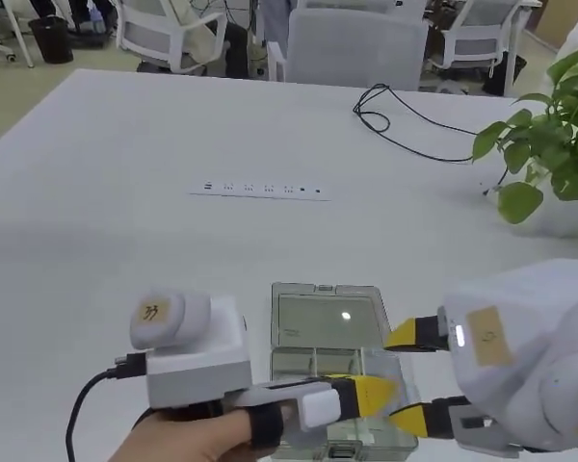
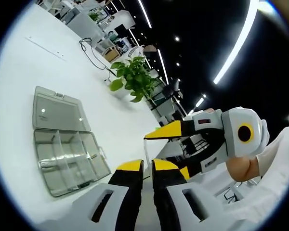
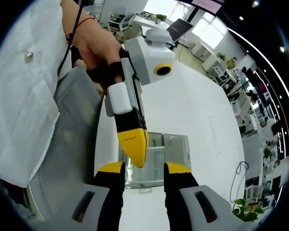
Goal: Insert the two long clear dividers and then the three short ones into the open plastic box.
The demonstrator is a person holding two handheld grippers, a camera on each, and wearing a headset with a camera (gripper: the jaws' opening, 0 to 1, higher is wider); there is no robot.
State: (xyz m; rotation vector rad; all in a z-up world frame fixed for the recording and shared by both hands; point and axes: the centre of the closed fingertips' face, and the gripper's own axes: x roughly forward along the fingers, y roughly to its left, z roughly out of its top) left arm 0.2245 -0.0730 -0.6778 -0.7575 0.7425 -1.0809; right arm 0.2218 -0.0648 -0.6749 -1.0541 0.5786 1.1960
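Nearest the person, a hand (image 1: 197,441) with a black-tipped finger grips the left gripper (image 2: 148,166), which reaches in from the left of the open plastic box (image 1: 306,366) so that its yellow tips hover over the box's near right part. Its jaws are pressed close, with just a thin slit between them and nothing seen in it. The right gripper (image 3: 144,169) comes in from the right of the box with its jaws spread wide, one toward the box's far edge and one toward its near edge, the left gripper's tip between them. The box rests on the white table (image 1: 125,144), and clear dividers (image 2: 62,144) stand inside it, forming compartments; their number cannot be told. Its lid (image 1: 328,318) lies flat just behind the box. Beyond the box lies a white power strip (image 1: 260,189). Farther back and to the right of the box are a looped black cable (image 1: 405,120) and a leafy plant (image 1: 544,144), and chairs (image 1: 356,43) stand past the table's far edge.
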